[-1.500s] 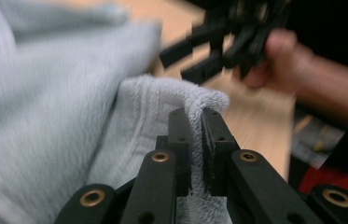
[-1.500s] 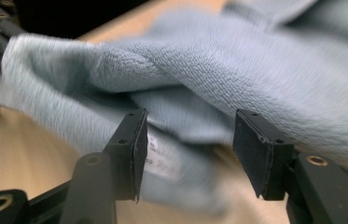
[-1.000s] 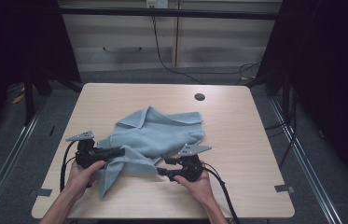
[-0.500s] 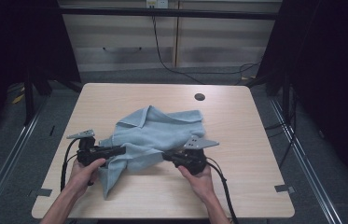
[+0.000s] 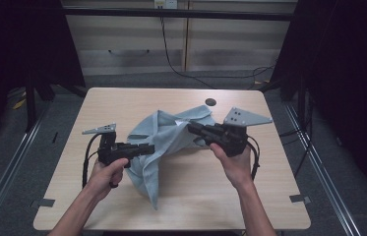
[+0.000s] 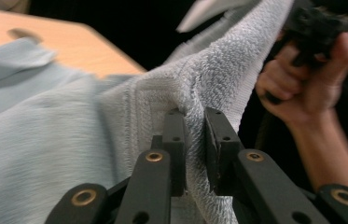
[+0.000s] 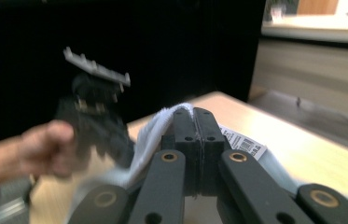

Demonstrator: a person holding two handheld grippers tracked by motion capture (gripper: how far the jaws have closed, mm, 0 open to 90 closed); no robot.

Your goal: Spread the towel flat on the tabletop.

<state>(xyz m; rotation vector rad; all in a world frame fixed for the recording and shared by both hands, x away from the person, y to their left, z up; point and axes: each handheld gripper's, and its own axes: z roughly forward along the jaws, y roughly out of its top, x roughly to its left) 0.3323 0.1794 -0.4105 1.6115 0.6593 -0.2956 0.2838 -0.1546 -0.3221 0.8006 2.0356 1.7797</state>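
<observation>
A light blue towel point(image 5: 166, 137) hangs bunched between both grippers above the wooden table point(image 5: 122, 103), one end trailing down toward the front edge. My left gripper point(image 5: 150, 147) holds its left side. In the left gripper view a fold of the towel point(image 6: 45, 140) is pinched between the jaws point(image 6: 195, 116), which have just been opening slightly. My right gripper point(image 5: 192, 127), higher up, is shut on the towel's edge point(image 7: 153, 135) near a white label point(image 7: 241, 142), its jaws point(image 7: 193, 112) pressed together. Each gripper view shows the other hand: the right hand point(image 6: 302, 79) and the left hand point(image 7: 45, 149).
A dark round grommet point(image 5: 210, 102) sits near the table's far edge. Black frame posts point(image 5: 31, 98) stand at both sides, and a cable point(image 5: 171, 59) runs across the floor behind. Bare tabletop lies in front of and to the right of the towel.
Both hands have risen with the towel, the right one more. The right gripper's jaws closed on the towel's edge, and the cloth now hangs off the table instead of lying spread.
</observation>
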